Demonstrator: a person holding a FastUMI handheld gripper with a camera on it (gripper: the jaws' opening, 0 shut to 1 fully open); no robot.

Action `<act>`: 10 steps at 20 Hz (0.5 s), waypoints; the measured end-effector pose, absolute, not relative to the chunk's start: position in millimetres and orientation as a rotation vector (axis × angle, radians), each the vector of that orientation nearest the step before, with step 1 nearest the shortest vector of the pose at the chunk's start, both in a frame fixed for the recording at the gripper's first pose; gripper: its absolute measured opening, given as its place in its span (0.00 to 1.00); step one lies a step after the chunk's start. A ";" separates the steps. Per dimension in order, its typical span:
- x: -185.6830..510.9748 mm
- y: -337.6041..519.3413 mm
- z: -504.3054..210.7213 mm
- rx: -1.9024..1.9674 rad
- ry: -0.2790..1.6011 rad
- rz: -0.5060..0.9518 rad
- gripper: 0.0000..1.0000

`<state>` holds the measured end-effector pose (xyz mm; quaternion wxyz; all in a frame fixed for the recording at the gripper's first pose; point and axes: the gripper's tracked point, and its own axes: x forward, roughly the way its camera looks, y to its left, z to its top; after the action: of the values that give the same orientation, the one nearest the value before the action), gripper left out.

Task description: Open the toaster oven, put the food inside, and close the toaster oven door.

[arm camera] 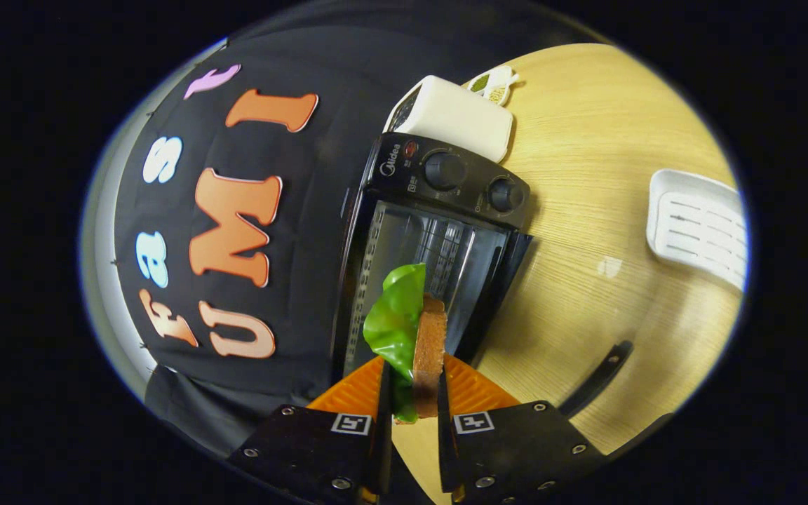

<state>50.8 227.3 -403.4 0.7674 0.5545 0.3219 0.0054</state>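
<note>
Both fingers of the gripper (414, 393) are clamped on the sandwich (411, 330), held just before the open toaster oven (432, 238).

Wooden table (586, 280) carries toaster oven (439, 231); white box (456, 116); seemingly a tray (698, 228).

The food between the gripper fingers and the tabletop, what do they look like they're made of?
Green leaf: probably glossy plastic, going by its sheen and stiff folds. Brown bread slice: looks matte and porous, foam or real bread, hard to tell. The gripper is shut on both. Pale tabletop: wood or wood-look laminate, with fine grain lines and a smooth finish.
</note>
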 end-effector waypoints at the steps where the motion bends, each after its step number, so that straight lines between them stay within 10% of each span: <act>1: 57.7 229.4 -408.2 1.221 0.679 -0.002 0.28; 10: 110.6 251.6 -428.1 1.325 0.564 -0.049 0.28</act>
<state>110.6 251.6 -428.1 0.7515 0.6068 0.2580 -0.0222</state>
